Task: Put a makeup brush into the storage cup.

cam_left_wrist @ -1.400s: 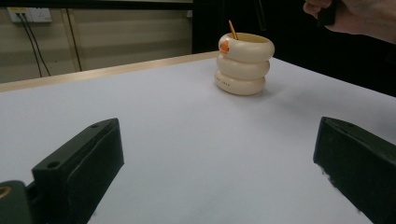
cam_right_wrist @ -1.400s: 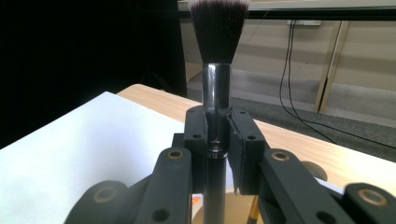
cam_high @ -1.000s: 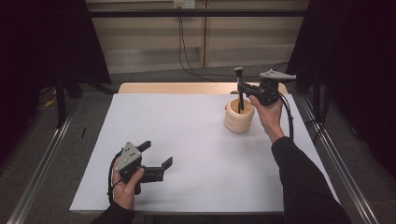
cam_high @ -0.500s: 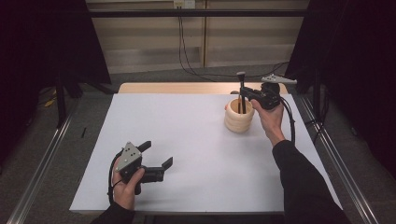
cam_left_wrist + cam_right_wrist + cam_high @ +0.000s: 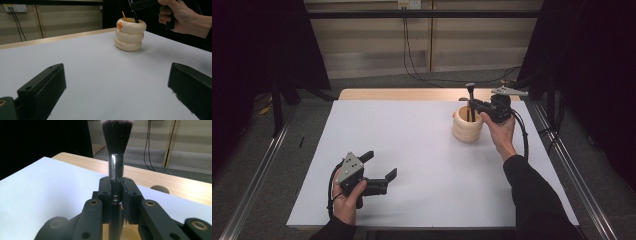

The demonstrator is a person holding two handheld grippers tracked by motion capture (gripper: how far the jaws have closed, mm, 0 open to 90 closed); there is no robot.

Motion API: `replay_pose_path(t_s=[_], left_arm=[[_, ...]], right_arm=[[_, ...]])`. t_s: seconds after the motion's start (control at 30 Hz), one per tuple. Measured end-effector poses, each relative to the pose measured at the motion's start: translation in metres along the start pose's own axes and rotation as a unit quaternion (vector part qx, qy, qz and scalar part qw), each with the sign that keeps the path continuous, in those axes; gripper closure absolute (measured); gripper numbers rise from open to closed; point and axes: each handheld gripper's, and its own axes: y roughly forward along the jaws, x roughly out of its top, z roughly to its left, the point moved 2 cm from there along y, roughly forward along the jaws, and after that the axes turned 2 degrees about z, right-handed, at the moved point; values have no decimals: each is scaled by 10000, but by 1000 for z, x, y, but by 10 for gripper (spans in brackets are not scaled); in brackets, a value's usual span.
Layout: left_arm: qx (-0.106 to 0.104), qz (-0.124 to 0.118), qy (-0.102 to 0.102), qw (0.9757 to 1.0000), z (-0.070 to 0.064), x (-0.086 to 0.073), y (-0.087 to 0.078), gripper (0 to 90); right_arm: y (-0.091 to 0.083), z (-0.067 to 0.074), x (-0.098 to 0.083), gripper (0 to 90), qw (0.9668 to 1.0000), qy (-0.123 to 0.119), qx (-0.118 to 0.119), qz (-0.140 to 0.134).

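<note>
A cream ribbed cup (image 5: 468,126) (image 5: 130,35) stands at the table's far right, with an orange pencil (image 5: 124,16) leaning inside. My right gripper (image 5: 473,104) (image 5: 117,197) is shut on a black makeup brush (image 5: 471,100) (image 5: 116,165), held upright with bristles up. The brush's handle (image 5: 134,13) dips into the cup's mouth. My left gripper (image 5: 381,165) (image 5: 112,87) rests low near the front left of the table, open, with nothing between its jaws.
A white sheet (image 5: 412,165) covers most of the wooden table (image 5: 402,94). Metal rails (image 5: 257,175) run along both sides. Cables (image 5: 412,55) hang down the back wall. Wide bare sheet lies between the two grippers.
My right gripper has sunk a little with the brush, bringing its handle lower into the cup. The left gripper has stayed in place.
</note>
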Motion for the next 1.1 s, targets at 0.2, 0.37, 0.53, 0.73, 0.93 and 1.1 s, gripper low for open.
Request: replay_pose_path(t_s=[0.2, 0.37, 0.53, 0.73, 0.93, 1.1], left_arm=[[-4, -4, -2, 10000, 0, 0, 0, 15], [-7, -16, 4, 10000, 0, 0, -1, 15], [2, -8, 4, 10000, 0, 0, 0, 15], [-18, -26, -25, 10000, -1, 0, 0, 15], [-7, 1, 2, 10000, 0, 0, 0, 15], [-8, -2, 23, 10000, 0, 0, 0, 15]], right_arm=[[-2, -1, -5, 786, 10000, 48, -9, 4], [-2, -3, -9, 785, 10000, 61, -32, 4], [-2, -5, -13, 784, 10000, 80, 8, 52], [-3, -5, -13, 777, 9999, 80, 31, 61], [-3, -5, -13, 760, 9999, 55, 44, 89], [-5, -6, -12, 673, 10000, 66, 32, 54]])
